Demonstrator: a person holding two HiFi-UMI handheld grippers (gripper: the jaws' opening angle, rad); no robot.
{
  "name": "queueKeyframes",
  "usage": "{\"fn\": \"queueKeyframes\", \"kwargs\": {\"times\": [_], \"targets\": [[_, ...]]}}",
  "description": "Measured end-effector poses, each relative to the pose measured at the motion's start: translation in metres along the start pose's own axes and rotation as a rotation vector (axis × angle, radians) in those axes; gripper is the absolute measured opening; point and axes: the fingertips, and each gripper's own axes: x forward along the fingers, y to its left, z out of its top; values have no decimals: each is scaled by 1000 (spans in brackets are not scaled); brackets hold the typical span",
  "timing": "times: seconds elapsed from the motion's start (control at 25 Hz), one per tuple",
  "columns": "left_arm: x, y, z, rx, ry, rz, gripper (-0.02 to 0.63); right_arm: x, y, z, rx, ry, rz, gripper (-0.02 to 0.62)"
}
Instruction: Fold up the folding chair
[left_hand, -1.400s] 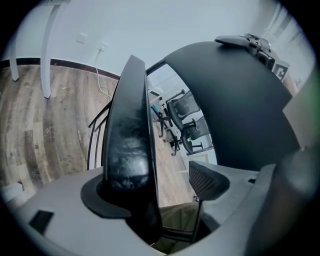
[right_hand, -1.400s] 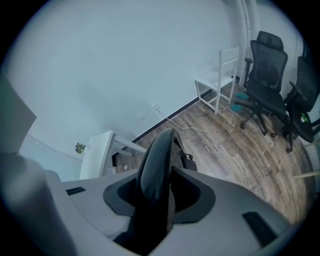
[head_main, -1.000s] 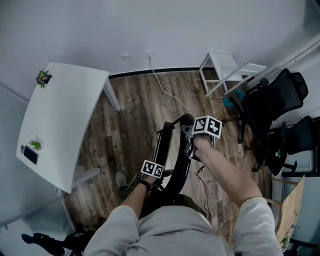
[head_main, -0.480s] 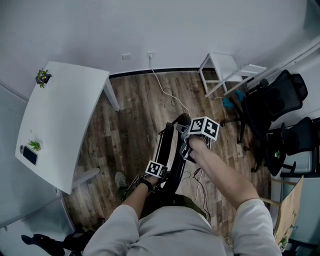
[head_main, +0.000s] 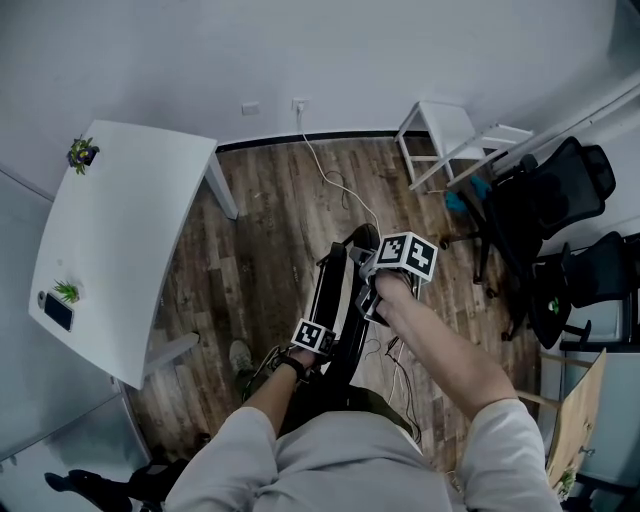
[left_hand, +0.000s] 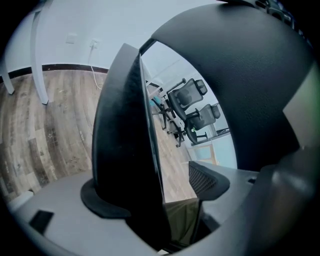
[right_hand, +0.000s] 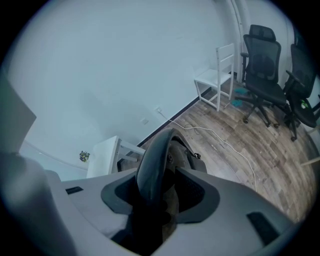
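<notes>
The black folding chair (head_main: 335, 300) stands on the wood floor in front of me, nearly flat. My right gripper (head_main: 365, 285) is at its top edge. In the right gripper view my right gripper (right_hand: 160, 192) has the curved backrest rim (right_hand: 157, 155) wedged between both pads; the jaws have just been opening a little, with the rim still between them. My left gripper (head_main: 322, 345) is lower on the chair. In the left gripper view my left gripper (left_hand: 160, 192) stands wide; a black chair panel (left_hand: 125, 140) leans on one pad, with a gap to the other.
A white table (head_main: 120, 230) stands at the left with a small plant and a phone on it. A white cable (head_main: 335, 185) runs across the floor from the wall socket. A white chair (head_main: 440, 135) and black office chairs (head_main: 560, 190) crowd the right. My shoe (head_main: 240, 357) is beside the chair.
The chair's back has swung left toward the seat, so the chair looks narrower. My right gripper moved left with it. The left gripper shifted only slightly.
</notes>
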Motion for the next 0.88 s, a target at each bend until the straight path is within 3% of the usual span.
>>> {"fn": "queueKeyframes", "kwargs": {"times": [0.36,0.56,0.76,0.88], "targets": [[2,0,1,16,6,-5,380,-1,-2,1,16,0,18,190],[-6,9,10,-22,-63,-54,379,0,0,0,13,4,25,201],[-15,15,11,8,-70,-37,380,3,7,-1,-3,15,24,199],[-23,15,20,8,-122,-55,380,5,8,-1,-11,20,25,192]]}}
